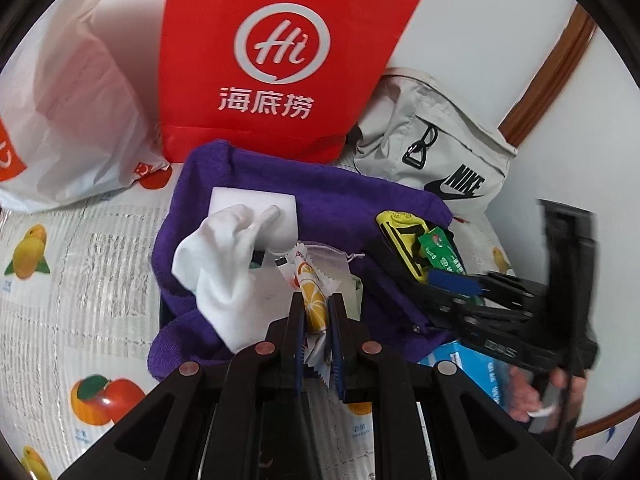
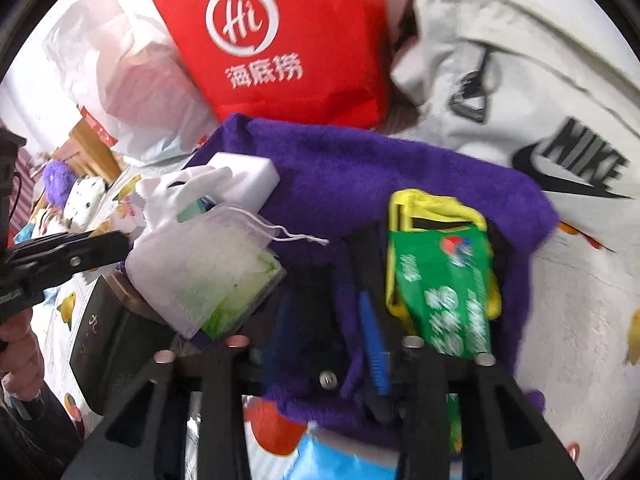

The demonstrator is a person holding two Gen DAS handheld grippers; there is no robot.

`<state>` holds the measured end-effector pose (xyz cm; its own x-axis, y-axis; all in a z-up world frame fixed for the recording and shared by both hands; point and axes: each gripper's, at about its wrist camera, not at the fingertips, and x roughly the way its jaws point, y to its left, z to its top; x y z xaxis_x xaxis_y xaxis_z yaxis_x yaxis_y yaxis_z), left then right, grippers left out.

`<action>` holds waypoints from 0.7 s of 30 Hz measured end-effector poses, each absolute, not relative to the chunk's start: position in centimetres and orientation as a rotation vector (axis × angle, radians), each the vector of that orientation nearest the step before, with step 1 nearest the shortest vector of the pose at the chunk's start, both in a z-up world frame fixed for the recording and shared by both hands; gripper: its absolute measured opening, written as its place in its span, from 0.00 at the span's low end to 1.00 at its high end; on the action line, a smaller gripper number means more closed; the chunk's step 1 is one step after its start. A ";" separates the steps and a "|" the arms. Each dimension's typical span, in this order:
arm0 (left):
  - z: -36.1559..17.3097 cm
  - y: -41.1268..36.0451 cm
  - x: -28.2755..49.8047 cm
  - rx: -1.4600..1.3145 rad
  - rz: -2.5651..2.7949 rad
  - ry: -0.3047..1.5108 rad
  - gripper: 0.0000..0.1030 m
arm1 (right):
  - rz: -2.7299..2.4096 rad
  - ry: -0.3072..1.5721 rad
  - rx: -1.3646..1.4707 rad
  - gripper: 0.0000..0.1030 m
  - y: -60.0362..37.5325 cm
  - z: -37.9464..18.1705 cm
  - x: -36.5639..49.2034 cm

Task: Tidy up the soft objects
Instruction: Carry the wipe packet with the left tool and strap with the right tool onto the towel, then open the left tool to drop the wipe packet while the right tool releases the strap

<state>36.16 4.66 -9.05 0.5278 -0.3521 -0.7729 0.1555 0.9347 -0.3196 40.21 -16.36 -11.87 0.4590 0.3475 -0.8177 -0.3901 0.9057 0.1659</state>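
A purple towel (image 1: 340, 192) (image 2: 360, 160) lines a dark box. On it lie a white glove (image 1: 224, 256) (image 2: 188, 188), a white sponge block (image 1: 256, 204) (image 2: 248, 176), a mesh drawstring pouch (image 1: 326, 262) (image 2: 212, 276), a yellow pouch (image 1: 400, 232) (image 2: 432, 208) and a green packet (image 1: 440, 252) (image 2: 444, 292). My left gripper (image 1: 316, 300) is shut on an orange-slice candy packet (image 1: 312, 292) over the box. My right gripper (image 2: 334, 312) (image 1: 444, 298) is open low over the towel with nothing pressed between its fingers. The green packet lies just outside its right finger.
A red "Hi" bag (image 1: 280, 60), a white plastic bag (image 1: 72, 100) and a grey Nike bag (image 1: 440, 140) stand behind the box. A blue tissue pack (image 1: 480, 368) lies at its near right. A fruit-print cloth (image 1: 80, 280) covers the table. Plush toys (image 2: 80, 196) sit far left.
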 end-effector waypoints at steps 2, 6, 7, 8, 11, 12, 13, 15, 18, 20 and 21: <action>-9.2 4.3 36.6 -0.215 -0.310 0.979 0.11 | 0.446 0.967 -0.053 0.38 -17.0 -11.1 39.0; -9.7 3.3 38.1 -0.174 -0.299 0.990 0.12 | 0.436 0.915 -0.039 0.40 -18.4 -9.9 36.8; -9.9 3.1 38.6 -0.163 -0.292 0.993 0.12 | 0.429 0.902 -0.035 0.40 -18.7 -9.8 36.4; -10.1 3.1 39.0 -0.161 -0.288 0.999 0.13 | 0.419 0.891 -0.035 0.40 -19.1 -9.7 36.0; -10.8 2.9 40.2 -0.153 -0.274 1.022 0.13 | 0.386 0.873 -0.037 0.41 -19.8 -9.6 35.4; -11.0 2.7 40.6 -0.142 -0.271 1.026 0.13 | 0.379 0.869 -0.036 0.41 -19.9 -9.6 35.2; -11.3 2.5 40.8 -0.132 -0.266 1.032 0.14 | 0.371 0.858 -0.029 0.41 -20.2 -9.5 35.1; -11.8 2.2 41.3 -0.125 -0.261 1.043 0.14 | 0.369 0.849 -0.005 0.41 -20.6 -9.5 34.9; -12.3 2.1 41.5 -0.136 -0.258 1.052 0.23 | 0.364 0.852 0.035 0.41 -21.4 -9.7 35.1; -12.2 2.0 41.6 -0.135 -0.261 1.043 0.31 | 0.358 0.856 0.050 0.41 -21.7 -9.8 35.1; -12.1 1.9 41.6 -0.132 -0.261 1.038 0.35 | 0.353 0.856 0.054 0.41 -21.9 -9.9 35.1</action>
<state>41.55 1.89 -12.14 0.4807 -0.2754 -0.8325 0.1516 0.9612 -0.2304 35.13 -21.87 -9.87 0.6012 0.3266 -0.7293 -0.2833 0.9405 0.1876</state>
